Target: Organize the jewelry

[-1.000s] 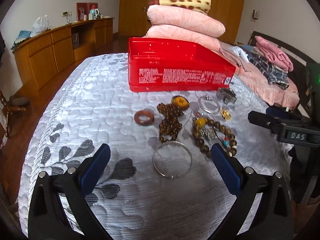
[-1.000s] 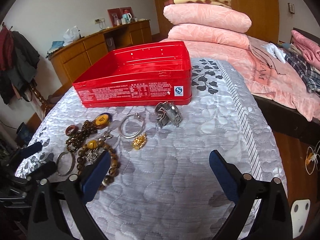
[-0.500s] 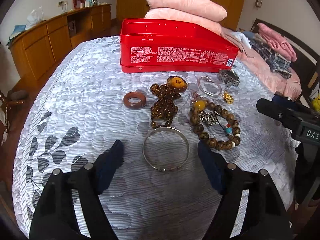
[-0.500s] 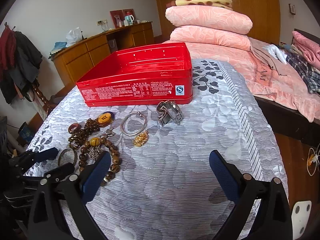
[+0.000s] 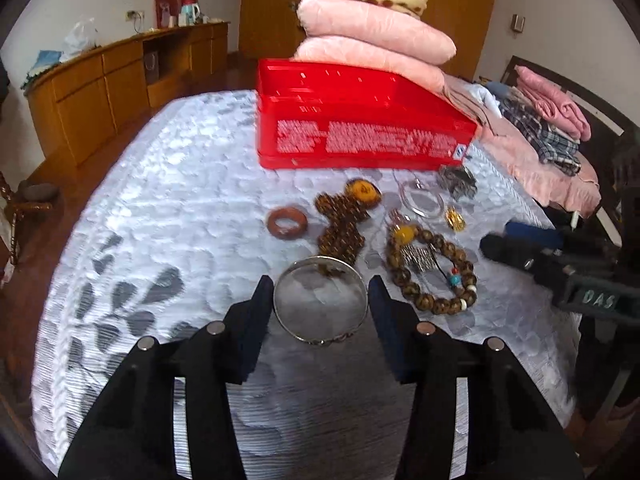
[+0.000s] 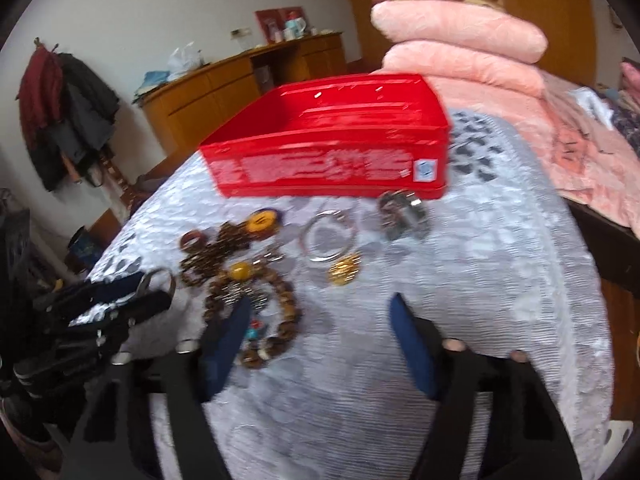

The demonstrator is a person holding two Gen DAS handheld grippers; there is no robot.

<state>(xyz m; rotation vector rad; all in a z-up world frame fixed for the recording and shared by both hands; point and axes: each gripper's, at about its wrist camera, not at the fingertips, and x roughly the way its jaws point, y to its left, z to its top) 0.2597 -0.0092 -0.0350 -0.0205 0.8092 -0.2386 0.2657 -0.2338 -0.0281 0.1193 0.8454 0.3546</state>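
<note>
My left gripper (image 5: 320,296) has closed in on a silver bangle (image 5: 320,302), which sits between its two blue pads and touches both. Beyond it lie a brown ring (image 5: 287,222), a dark bead string (image 5: 340,224) with an amber pendant (image 5: 363,193), a wooden bead bracelet (image 5: 432,272), a silver hoop (image 5: 422,202) and a gold charm (image 5: 456,219). An open red tin (image 5: 360,120) stands behind them. My right gripper (image 6: 320,332) is open and empty, over the cloth just right of the bead bracelet (image 6: 260,316).
The jewelry lies on a grey quilted cloth (image 5: 180,184) over a round table. A metal clasp piece (image 6: 402,216) sits by the tin's right corner. Folded pink blankets (image 5: 372,40) lie behind, and a wooden sideboard (image 5: 112,76) stands at the left.
My left gripper moved forward and narrowed around the silver bangle. My right gripper narrowed somewhat and shifted toward the jewelry.
</note>
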